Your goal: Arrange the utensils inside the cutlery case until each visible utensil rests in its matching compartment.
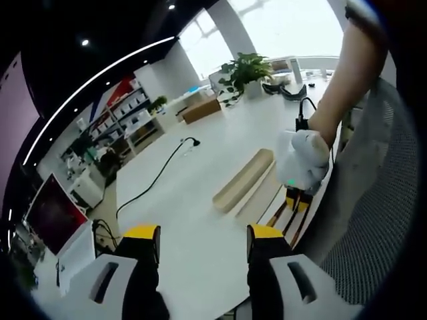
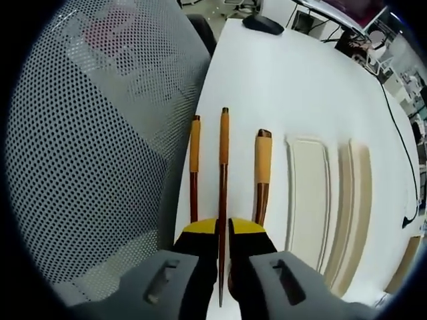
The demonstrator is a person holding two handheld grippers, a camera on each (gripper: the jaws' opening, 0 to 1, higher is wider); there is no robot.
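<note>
Three slim brown utensils with orange handles lie side by side on the white table [image 2: 300,87], next to the cream cutlery case [image 2: 307,200]. My right gripper [image 2: 223,227] is shut on the middle utensil [image 2: 223,153], a thin pointed stick that runs back between the jaws. The left utensil [image 2: 194,160] and the thicker right utensil [image 2: 262,167] lie untouched on either side. In the left gripper view my left gripper [image 1: 203,237] hovers open over the table, short of the case [image 1: 243,180]. A gloved hand holds the right gripper [image 1: 298,199] over the utensils.
A grey mesh chair [image 2: 93,147] presses against the table edge beside the utensils. A second beige case part [image 2: 359,193] lies past the cream tray. A black cable [image 1: 157,177], a potted plant [image 1: 245,70] and a cardboard box [image 1: 200,110] are farther along the table.
</note>
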